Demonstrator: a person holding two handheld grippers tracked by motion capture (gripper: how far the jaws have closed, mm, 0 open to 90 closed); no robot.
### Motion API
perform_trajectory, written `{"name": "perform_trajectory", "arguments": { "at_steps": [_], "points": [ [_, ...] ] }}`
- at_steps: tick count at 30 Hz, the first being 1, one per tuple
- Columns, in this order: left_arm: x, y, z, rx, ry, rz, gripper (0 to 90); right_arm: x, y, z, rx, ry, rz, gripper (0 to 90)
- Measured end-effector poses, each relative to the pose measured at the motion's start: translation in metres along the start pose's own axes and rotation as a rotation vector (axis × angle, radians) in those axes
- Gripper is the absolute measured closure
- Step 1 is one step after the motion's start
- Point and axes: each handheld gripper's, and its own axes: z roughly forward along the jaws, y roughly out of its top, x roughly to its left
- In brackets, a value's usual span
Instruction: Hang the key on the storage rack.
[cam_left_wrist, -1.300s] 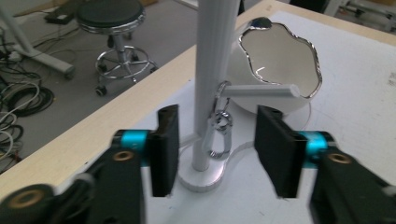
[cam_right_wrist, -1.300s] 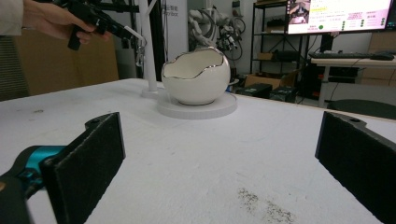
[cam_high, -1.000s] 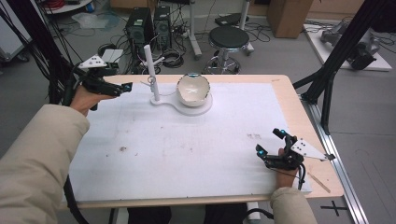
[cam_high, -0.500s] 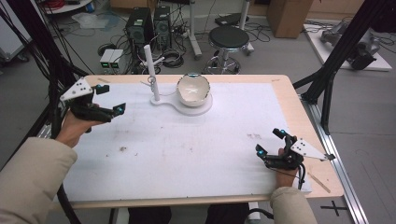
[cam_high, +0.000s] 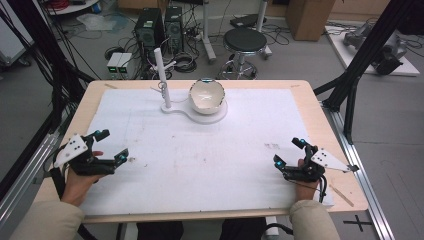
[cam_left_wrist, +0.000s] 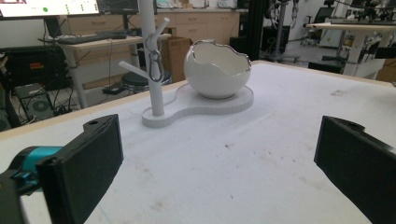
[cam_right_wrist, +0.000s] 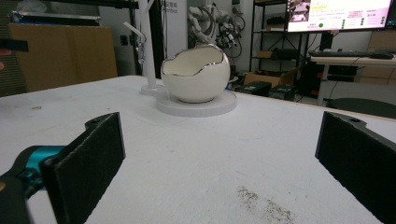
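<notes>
An egg-shaped white bowl (cam_high: 206, 95) with a jagged, silver-edged rim sits on a white stand base (cam_high: 216, 116) at the far middle of the surface (cam_high: 200, 165), with a white branched post (cam_high: 162, 80) rising from the same base just beside it; a metal ring (cam_left_wrist: 155, 65) hangs on one of the post's branches. The stand looks like a jewellery holder, the bowl meant for small pieces and the branches for hanging ones. Both hand-held grippers sit well apart from it at the near corners, the left hand-held gripper (cam_high: 102, 150) and the right hand-held gripper (cam_high: 292, 155) each with jaws spread wide and holding nothing, probably a resting pose.
</notes>
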Motion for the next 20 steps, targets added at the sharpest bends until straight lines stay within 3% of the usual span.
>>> {"name": "perform_trajectory", "arguments": {
  "at_steps": [8,15,20],
  "points": [
    [-0.013,-0.030,-0.011,-0.025,0.027,-0.009,1.7,0.000,0.000,0.000,0.002,-0.001,0.001,0.4],
    [-0.015,-0.036,-0.020,-0.119,0.052,-0.006,1.7,0.000,0.000,0.000,0.005,-0.002,0.001,0.5],
    [-0.015,-0.035,-0.019,-0.109,0.052,-0.002,1.7,0.000,0.000,0.001,0.005,-0.003,-0.003,0.4]
  ]
}}
